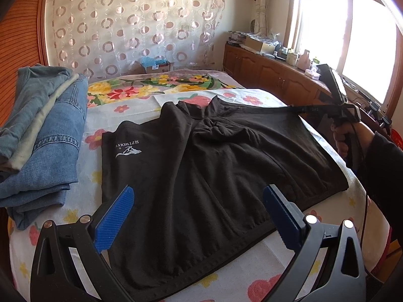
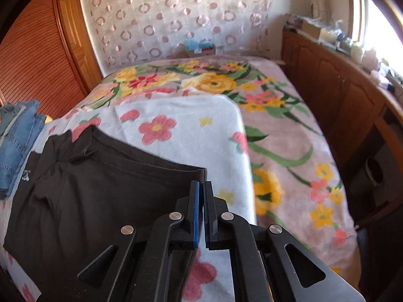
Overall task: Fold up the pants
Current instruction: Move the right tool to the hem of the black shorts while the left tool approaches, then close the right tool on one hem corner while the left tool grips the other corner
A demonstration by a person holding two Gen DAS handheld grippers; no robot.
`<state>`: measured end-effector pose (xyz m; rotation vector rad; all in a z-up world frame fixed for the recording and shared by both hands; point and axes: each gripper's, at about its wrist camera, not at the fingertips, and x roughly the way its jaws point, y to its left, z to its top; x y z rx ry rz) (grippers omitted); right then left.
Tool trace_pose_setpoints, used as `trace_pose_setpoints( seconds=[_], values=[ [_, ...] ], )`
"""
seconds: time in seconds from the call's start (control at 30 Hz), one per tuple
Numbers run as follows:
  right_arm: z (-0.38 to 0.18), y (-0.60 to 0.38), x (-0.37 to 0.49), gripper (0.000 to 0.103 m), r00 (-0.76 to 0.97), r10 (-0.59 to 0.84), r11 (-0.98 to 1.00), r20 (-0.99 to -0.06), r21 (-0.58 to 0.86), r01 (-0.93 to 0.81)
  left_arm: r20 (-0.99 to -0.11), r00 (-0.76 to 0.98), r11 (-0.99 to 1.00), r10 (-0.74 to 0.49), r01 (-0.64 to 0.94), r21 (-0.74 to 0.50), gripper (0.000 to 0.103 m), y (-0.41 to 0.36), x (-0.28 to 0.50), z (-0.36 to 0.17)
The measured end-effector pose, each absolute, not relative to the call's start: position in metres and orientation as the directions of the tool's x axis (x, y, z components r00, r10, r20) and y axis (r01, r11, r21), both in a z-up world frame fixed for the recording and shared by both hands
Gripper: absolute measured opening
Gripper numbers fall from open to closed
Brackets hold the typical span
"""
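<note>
Black knit pants [image 1: 201, 156] lie spread flat on a white towel [image 1: 83, 196] with pink and yellow flowers, filling the middle of the left wrist frame and the lower left of the right wrist frame. There is one pair. A white print on the leg at centre left of the left view reads "SEPTWOLVES" upside down, the last letters lost in a fold, with a small white wolf logo [image 1: 128, 154] beside it.

The left tongs [image 1: 199, 216] hang over the near hem at the bottom of the left frame, their two blue pads wide apart with nothing between them. The right tongs [image 2: 201, 188] sit at the lower centre of the right view with the two blue pads drawn together on the corner of the pants' waistband; in the left view, at the right edge, that corner is pulled out into a taut strip running to the tongs, which one hand [image 1: 342, 138] in a dark sleeve grips.

One stack of folded jeans [image 1: 42, 136] rests at the left edge of the left frame, with a pale lining showing between the denim layers; how many pairs it holds cannot be told. The towel lies on one bed [image 2: 289, 151] covered in a floral blanket. A curtain [image 1: 136, 22] printed with rings hangs at the top, and wooden cabinets [image 1: 267, 70] run along the upper right below a bright window [image 1: 352, 32].
</note>
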<state>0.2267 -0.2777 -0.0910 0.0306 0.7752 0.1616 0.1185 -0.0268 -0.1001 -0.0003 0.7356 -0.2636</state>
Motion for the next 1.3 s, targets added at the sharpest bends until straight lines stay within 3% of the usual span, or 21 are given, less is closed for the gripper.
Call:
trace_pose_setpoints(
  seconds=[0.33, 0.47, 0.57, 0.8, 0.97, 1.3],
  values=[
    [-0.079, -0.268, 0.21, 0.003, 0.689, 0.078, 0.996, -0.721, 0.035, -0.077, -0.664, 0.712, 0.971, -0.23, 0.21, -0.111, 0.102, -0.012, 0.115, -0.101],
    [-0.071, -0.254, 0.208, 0.027, 0.696, 0.071, 0.995, -0.715, -0.001, -0.102, -0.667, 0.712, 0.975, -0.219, 0.194, -0.112, 0.102, -0.003, 0.111, -0.103],
    [-0.067, -0.248, 0.188, 0.034, 0.708, 0.104, 0.99, -0.699, 0.006, -0.14, -0.669, 0.714, 0.977, -0.208, 0.177, -0.116, 0.102, 0.007, 0.108, -0.104],
    [-0.075, -0.25, 0.092, 0.035, 0.692, 0.169, 0.969, -0.701, -0.008, -0.245, -0.681, 0.708, 0.982, -0.189, 0.151, -0.116, 0.102, 0.021, 0.094, -0.114],
    [-0.079, -0.269, 0.035, 0.035, 0.67, 0.204, 0.971, -0.714, 0.06, -0.233, -0.693, 0.698, 0.983, -0.18, 0.15, -0.105, 0.102, 0.021, 0.085, -0.122],
    [-0.076, -0.287, 0.014, 0.035, 0.631, 0.248, 0.965, -0.735, 0.129, -0.229, -0.719, 0.678, 0.988, -0.152, 0.124, -0.092, 0.102, 0.029, 0.072, -0.136]
  ],
)
